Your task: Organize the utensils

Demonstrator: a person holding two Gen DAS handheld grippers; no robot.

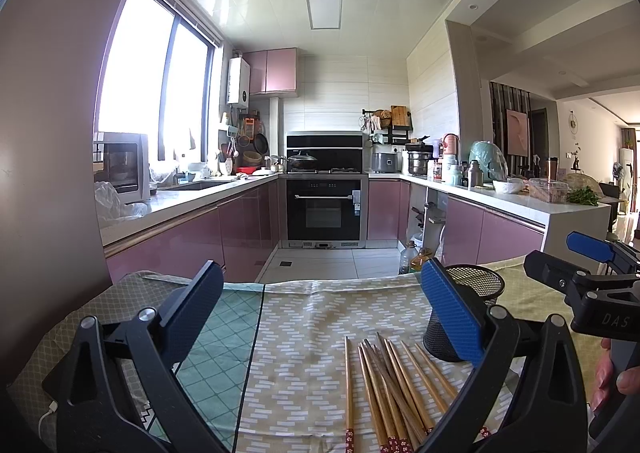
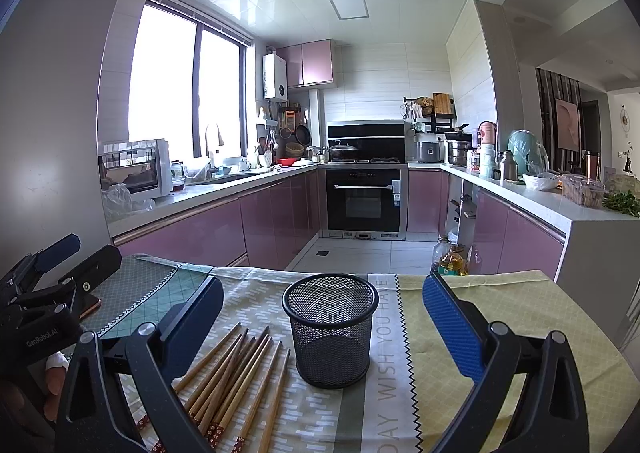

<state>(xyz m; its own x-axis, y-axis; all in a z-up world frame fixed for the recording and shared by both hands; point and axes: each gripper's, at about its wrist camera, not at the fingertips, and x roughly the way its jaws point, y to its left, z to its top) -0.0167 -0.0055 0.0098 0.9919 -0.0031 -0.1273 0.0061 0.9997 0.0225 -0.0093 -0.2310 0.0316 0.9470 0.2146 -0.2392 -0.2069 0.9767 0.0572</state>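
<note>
We hold both claws wide, empty: left claw (image 1: 324, 313), right claw (image 2: 323, 317). Sticks (image 2: 236, 377) bunch close; grab may take many, roll some. Cup (image 2: 330, 329) light, bump tips it.

A patterned tablecloth (image 2: 460, 353) bears wooden chopsticks (image 2: 240, 369) beside an upright mesh cup (image 2: 331, 333).

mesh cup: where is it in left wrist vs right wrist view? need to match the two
Left wrist: mesh cup sits lower right, upright on the tablecloth, partly hidden behind the left tool's blue finger.
Right wrist: mesh cup sits lower centre, fully visible between the right tool's fingers.
Shared landmark: the chopsticks lying just left of the cup in both views.
</note>
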